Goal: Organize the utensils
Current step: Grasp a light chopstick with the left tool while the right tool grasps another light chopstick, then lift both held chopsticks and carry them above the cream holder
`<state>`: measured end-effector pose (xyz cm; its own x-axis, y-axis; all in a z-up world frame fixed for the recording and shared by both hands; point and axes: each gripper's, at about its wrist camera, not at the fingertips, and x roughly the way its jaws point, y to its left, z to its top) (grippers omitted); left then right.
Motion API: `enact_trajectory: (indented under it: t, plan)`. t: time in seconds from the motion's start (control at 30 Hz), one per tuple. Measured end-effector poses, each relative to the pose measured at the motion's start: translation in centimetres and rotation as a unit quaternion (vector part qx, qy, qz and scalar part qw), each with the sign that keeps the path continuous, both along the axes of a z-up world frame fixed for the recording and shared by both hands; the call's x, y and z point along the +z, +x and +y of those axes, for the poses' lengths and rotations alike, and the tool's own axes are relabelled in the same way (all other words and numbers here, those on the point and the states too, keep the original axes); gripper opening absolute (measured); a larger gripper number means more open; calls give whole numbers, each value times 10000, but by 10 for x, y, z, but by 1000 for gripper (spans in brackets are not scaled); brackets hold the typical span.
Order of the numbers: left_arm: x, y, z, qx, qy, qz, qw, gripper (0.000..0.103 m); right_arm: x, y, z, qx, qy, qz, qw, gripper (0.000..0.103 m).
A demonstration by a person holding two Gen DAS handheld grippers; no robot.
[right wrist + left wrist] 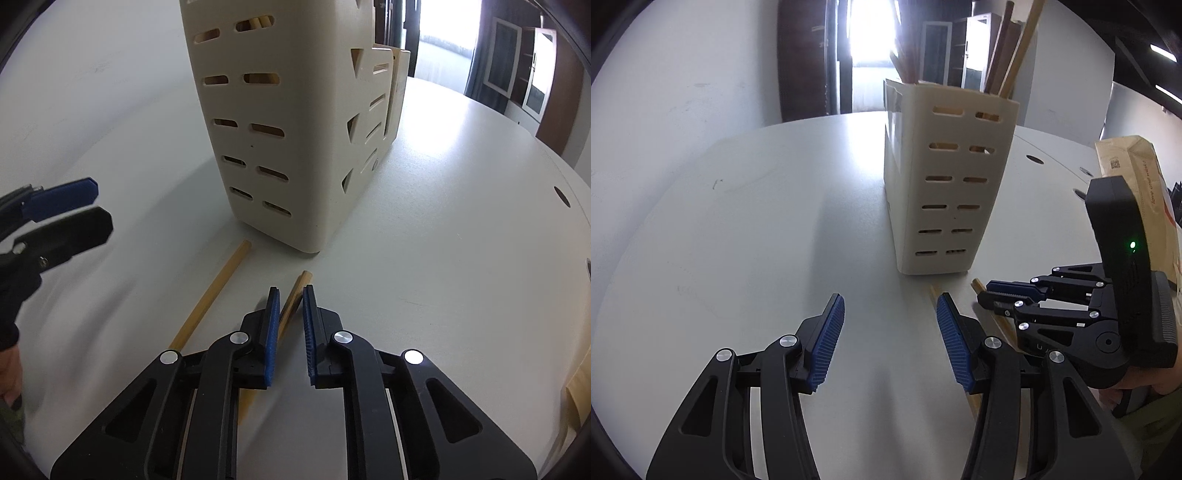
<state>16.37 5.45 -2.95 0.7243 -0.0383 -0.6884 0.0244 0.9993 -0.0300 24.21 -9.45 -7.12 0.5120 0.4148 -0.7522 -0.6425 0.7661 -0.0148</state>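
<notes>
Big white table fills both cams, with the cream holder standing upright in the middle, sticks already poking out of its top.

Two chopsticks lie flat on the table just in front of the holder. On my right cam, the right gripper sits over the nearer chopstick: its tip pokes out between the blue pads, and the jaws are nearly together around it. Whether the pads actually bite on it I can't tell, there's a sliver of gap showing. The other chopstick lies loose just to its left, touching nothing.

The left gripper hangs about half open with nothing between its pads, only bare table. That loose chopstick peeks out by its right pad.

Left cam gives me the right gripper from the side, low over the table, plus a brown paper bag behind it. Right cam doesn't catch the bag properly, but it does show the holder's side wall with its slanted cut-outs.
</notes>
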Motion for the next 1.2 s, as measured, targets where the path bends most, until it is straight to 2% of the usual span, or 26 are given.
enact_trajectory:
  t: [0.43, 0.63, 0.73, 0.8, 1.03, 1.2]
  plan:
    - [-38, 32, -26, -322, 168, 724, 9967, 52, 3, 13, -16, -112, 12, 89, 9999, 7]
    - [-47, 42, -31, -403, 134, 882, 9952, 52, 6, 12, 0, -177, 14, 100, 9998, 7]
    - [-49, 45, -34, -413, 247, 874, 9950, 51, 7, 12, 1, -174, -1, 80, 9998, 7]
    - [-49, 46, -35, -430, 258, 885, 9948, 47, 8, 12, 2, -185, -26, 49, 9998, 7]
    - [-45, 44, -38, -507, 469, 930, 9933, 11, 8, 10, 3, -186, -36, 32, 9998, 7]
    - [-42, 45, -33, -541, 465, 938, 9930, 7, 9, 10, 1, -192, -19, 60, 9998, 7]
